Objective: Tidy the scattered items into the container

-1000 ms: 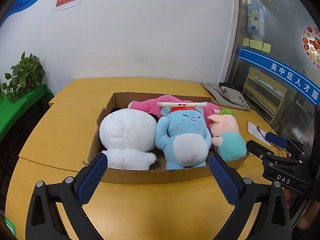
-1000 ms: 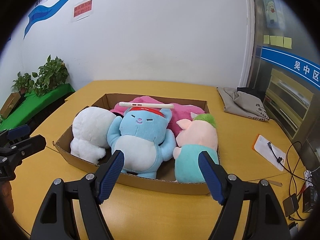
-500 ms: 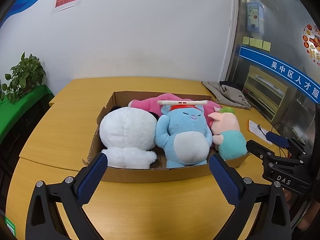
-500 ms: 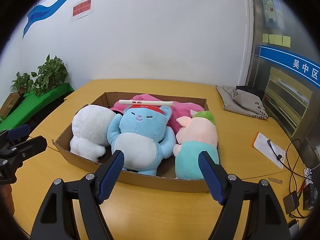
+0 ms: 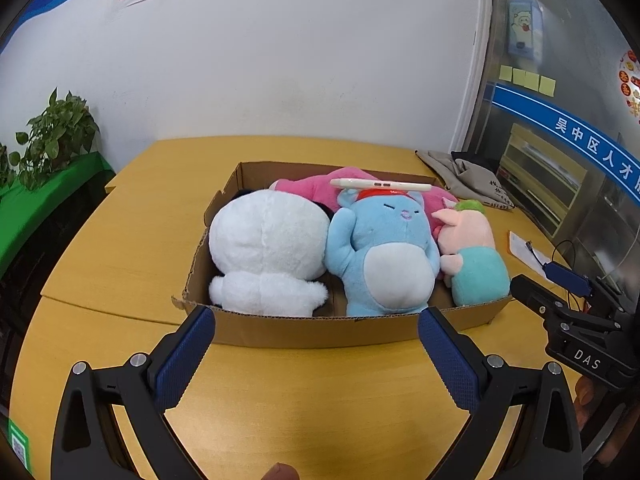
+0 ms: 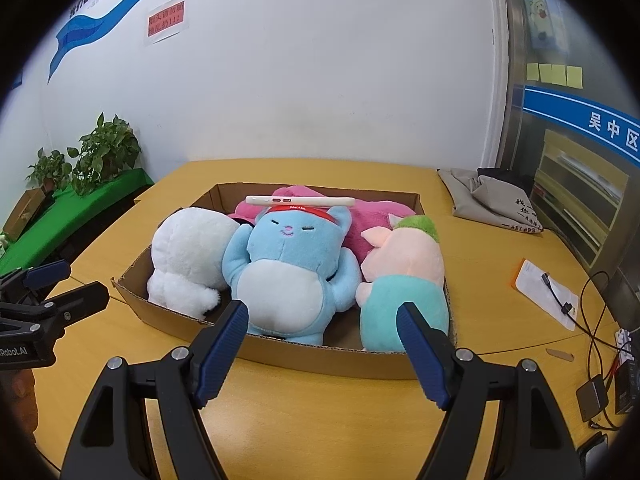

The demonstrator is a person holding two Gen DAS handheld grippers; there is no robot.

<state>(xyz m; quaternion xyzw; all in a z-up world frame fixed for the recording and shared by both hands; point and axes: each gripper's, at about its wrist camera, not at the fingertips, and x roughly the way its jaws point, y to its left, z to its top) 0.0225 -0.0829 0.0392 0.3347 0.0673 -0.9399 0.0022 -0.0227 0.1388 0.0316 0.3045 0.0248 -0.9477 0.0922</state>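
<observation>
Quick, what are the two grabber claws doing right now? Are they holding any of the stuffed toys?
Left gripper: open, holding nothing, in front of the cardboard box.
Right gripper: open, holding nothing, also in front of the box.

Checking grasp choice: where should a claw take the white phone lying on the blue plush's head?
Grip the white phone across its thin edges near the middle, coming from above: it lies flat, balanced on the blue plush, long axis sideways.

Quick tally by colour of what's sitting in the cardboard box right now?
White plush: 1
Blue plush: 1
Pink-and-teal plush: 1
Magenta plush: 1
White slim device lying on top: 1
Total in the cardboard box: 5
</observation>
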